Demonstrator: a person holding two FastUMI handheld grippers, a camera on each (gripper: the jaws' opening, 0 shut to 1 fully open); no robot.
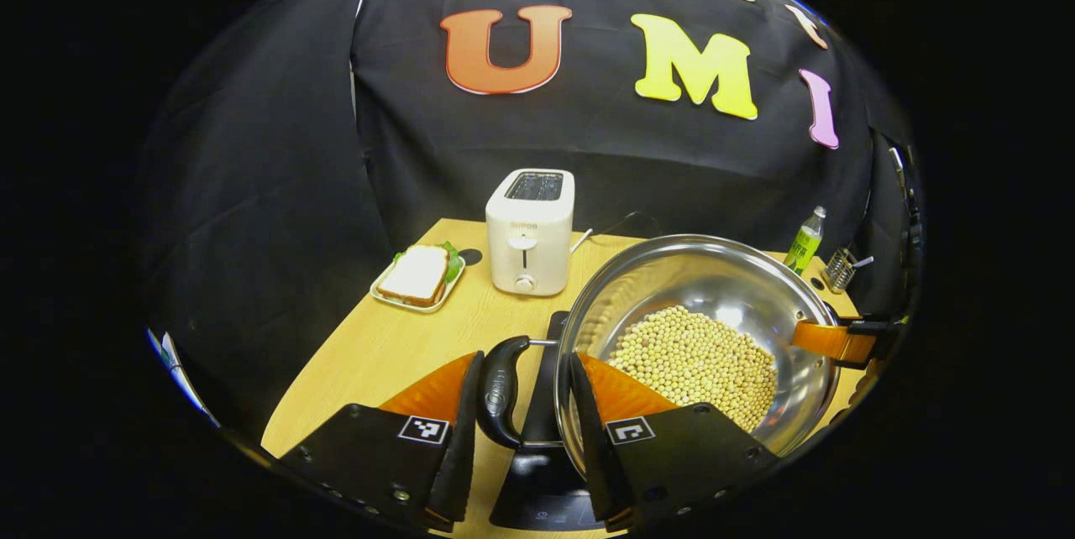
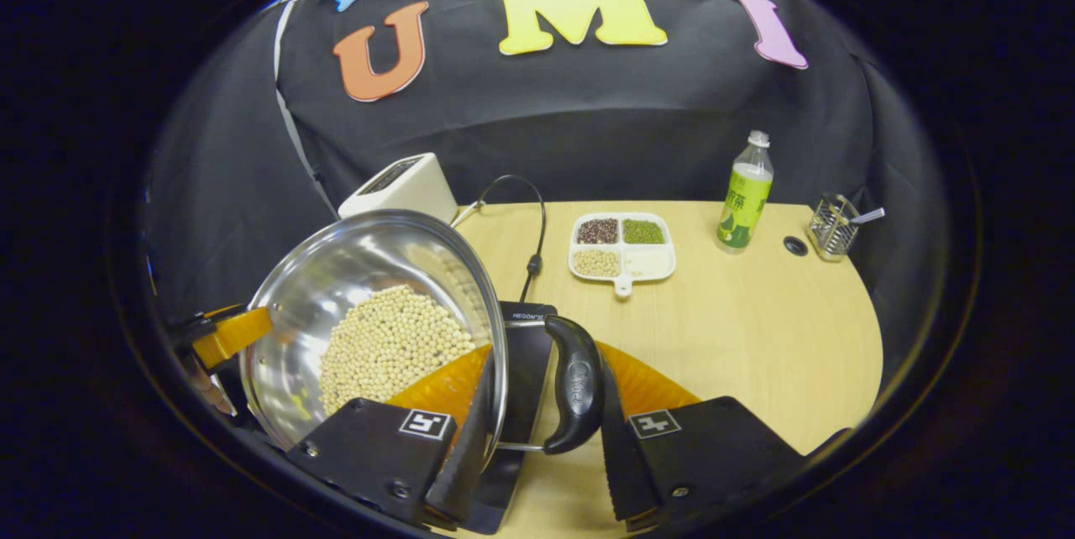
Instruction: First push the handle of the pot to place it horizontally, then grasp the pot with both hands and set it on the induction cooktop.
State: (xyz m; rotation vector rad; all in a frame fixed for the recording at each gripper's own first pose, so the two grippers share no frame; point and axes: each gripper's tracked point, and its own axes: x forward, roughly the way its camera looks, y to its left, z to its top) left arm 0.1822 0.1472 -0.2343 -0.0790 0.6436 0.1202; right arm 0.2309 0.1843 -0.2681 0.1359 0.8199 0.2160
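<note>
We see the pot (image 1: 714, 304), steel and holding pale beans (image 1: 697, 363), lifted and tilted between our two grippers, above the black cooktop (image 1: 542, 388) on the wooden table (image 1: 378, 346). Our left gripper (image 1: 525, 438) straddles the pot's near handle (image 1: 501, 392): one finger sits just beside the handle, the other at the pot's rim, yet we cannot tell whether both press.

In the right gripper view, the right gripper (image 2: 546, 447) stands likewise, the other handle (image 2: 574, 395) and the pot's rim between its fingers; grip uncertain.

Behind stand a toaster (image 1: 531, 230), a sandwich on a plate (image 1: 417, 277), a bottle (image 2: 744, 193), a divided dish (image 2: 622, 247) and a small wire holder (image 2: 831, 227).
</note>
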